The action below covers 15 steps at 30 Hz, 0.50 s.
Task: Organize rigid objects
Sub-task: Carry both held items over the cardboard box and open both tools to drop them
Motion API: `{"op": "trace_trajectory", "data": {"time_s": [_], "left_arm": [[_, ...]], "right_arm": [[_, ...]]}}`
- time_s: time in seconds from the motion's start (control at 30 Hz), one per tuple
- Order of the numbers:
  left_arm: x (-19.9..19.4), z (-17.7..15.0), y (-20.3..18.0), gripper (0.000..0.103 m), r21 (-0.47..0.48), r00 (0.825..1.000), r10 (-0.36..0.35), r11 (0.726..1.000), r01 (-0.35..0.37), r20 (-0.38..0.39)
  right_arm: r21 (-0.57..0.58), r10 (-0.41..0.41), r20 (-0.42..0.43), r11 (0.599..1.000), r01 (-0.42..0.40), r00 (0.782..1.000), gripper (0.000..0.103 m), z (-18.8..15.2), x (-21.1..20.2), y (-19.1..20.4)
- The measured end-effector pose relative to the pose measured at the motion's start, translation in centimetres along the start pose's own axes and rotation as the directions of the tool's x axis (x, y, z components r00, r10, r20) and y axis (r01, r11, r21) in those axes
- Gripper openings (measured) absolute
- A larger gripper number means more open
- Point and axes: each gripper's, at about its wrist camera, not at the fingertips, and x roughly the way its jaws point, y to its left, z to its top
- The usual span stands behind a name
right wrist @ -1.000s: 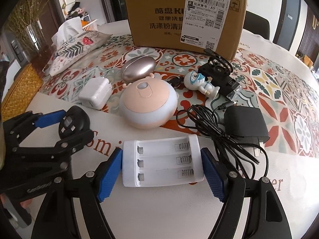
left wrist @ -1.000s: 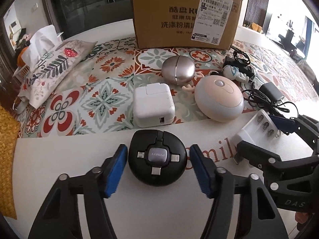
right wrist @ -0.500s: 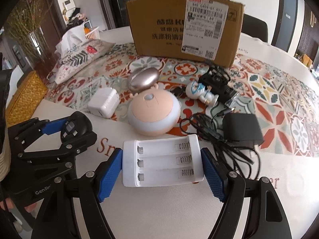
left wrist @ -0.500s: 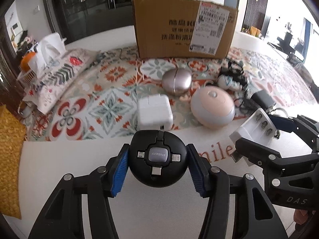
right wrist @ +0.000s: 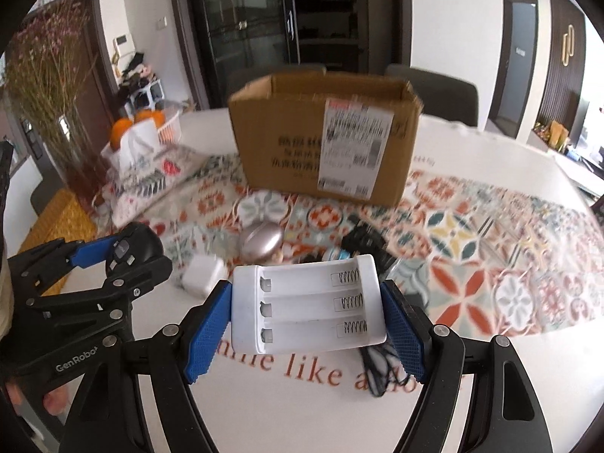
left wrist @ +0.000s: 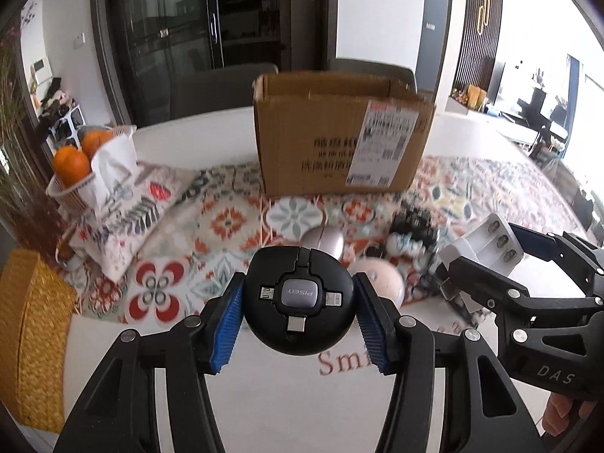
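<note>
1. The left gripper (left wrist: 298, 305) is clamping the round black cable hub (left wrist: 299, 299) between both blue pads, above the table (left wrist: 264, 396).
2. The right gripper (right wrist: 307, 319) is squeezing the white battery holder (right wrist: 307, 311) likewise.
3. The open cardboard box (left wrist: 339, 139) is standing at the far side.

Left black plastic two-finger gripper (left wrist: 298, 319): angular skeletal arms, silver round screws at the joints, ribbed blue rubber finger pads (left wrist: 225, 324). Right black plastic two-finger gripper (right wrist: 307, 334): same build, dimpled blue pads (right wrist: 205, 330). White lettering "GenRobo" on the left body, "DAS" on the right. Bare fingertip skin (left wrist: 562, 411) at the frame edge.
</note>
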Motion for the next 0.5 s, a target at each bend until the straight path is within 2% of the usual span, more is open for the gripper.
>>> {"op": "trace_trajectory", "data": {"time_s": [0.5], "left_arm": [[-1.8, 7.6, 0.1, 0.055, 0.004, 0.994, -0.019, 1.0, 0.018, 0.11]], "right_arm": [[0.018, -0.082, 0.153, 0.997, 0.08, 0.985, 0.077, 7.0, -3.2, -1.5]]}}
